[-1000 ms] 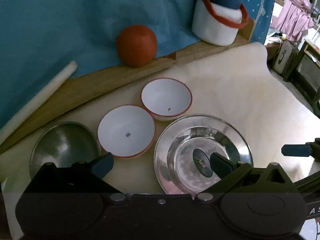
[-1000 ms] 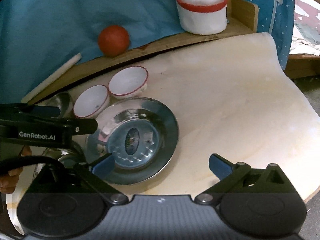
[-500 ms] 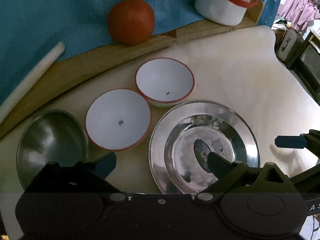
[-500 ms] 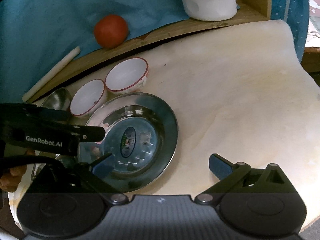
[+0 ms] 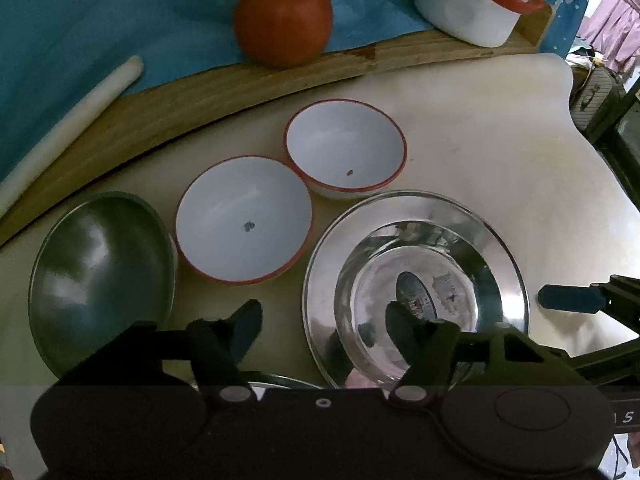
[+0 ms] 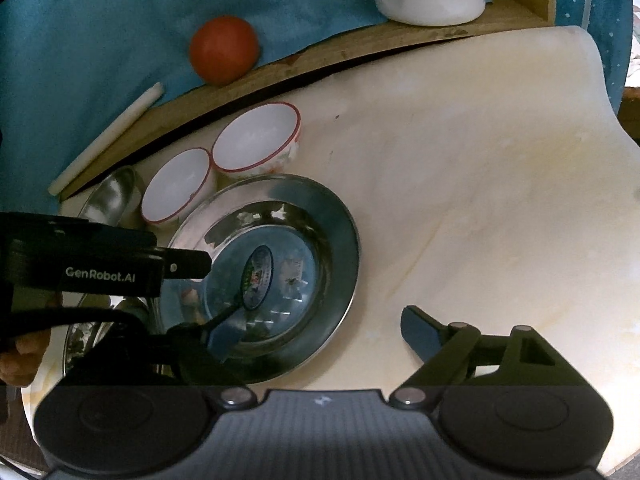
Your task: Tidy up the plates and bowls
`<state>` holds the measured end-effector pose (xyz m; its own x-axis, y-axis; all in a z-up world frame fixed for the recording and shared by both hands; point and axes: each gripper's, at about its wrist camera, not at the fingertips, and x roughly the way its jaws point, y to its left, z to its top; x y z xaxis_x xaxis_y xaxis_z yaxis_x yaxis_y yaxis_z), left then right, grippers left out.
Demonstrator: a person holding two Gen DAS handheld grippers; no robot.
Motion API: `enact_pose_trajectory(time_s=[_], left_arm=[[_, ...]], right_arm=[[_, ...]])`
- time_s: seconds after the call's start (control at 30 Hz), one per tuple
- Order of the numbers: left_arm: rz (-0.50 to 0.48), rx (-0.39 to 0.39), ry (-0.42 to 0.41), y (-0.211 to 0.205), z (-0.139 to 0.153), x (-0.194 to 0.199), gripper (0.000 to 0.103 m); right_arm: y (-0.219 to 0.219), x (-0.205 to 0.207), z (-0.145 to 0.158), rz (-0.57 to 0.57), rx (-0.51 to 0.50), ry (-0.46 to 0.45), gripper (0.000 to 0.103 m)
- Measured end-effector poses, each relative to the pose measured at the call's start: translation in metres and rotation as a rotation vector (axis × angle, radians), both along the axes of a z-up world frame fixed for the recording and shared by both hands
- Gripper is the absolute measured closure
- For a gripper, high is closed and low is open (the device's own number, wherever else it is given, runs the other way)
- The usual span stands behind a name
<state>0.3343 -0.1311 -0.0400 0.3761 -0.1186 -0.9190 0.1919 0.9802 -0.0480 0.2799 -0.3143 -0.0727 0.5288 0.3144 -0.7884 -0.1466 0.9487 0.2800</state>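
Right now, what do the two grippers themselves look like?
Left gripper: black body, angled black linkage arms, silver pivot bolts, dark blue finger pads; white "GenRobot.AI" lettering on its side in the right wrist view. Right gripper: dark grey ribbed body, the same black linkages and blue pads.

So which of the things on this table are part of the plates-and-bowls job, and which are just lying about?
Job:
steel plate
near white bowl
far white bowl
steel bowl
second steel plate, mostly hidden under the left gripper

Lying about:
red ball
white tub
white stick
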Motion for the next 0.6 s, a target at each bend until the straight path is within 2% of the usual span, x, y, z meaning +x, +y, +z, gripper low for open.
enact_pose_trajectory(time_s=[0.07,0.13,0.27,0.33,0.47,0.5,0.6], left_arm=[[0.007,-0.005,0.005,0.0016,-0.0007,0.0007,0.045],[0.014,-0.008,0.009,0.0014,-0.0022,0.0022,0.052],[0.017,-0.019,0.014,0.0014,-0.0036,0.0027,0.064],[0.015,-0.029,0.019,0.0022,-0.0053,0.0024,0.071],[0.016,-0.020,0.008,0.0038,-0.0066,0.0005,0.079],[0.015,-0.024,0.006,0.0047,-0.0062,0.0001,0.079],[0.006,-0.027,-0.001,0.0057,-0.0058,-0.0009,0.079]], right_arm=[[0.0002,0.0010,-0.0009,0.002,0.003,0.006,0.018],[0.0014,0.0016,-0.0013,0.005,0.005,0.010,0.029],[0.0024,0.0025,-0.0011,0.007,0.010,0.013,0.038],[0.0029,0.0029,-0.0016,0.005,0.021,0.016,0.046],[0.0041,0.0022,-0.0033,-0.017,0.031,0.017,0.056],[0.0043,0.0016,-0.0034,-0.027,0.033,0.014,0.061],[0.0062,0.0007,-0.0046,-0.053,0.028,0.009,0.067]])
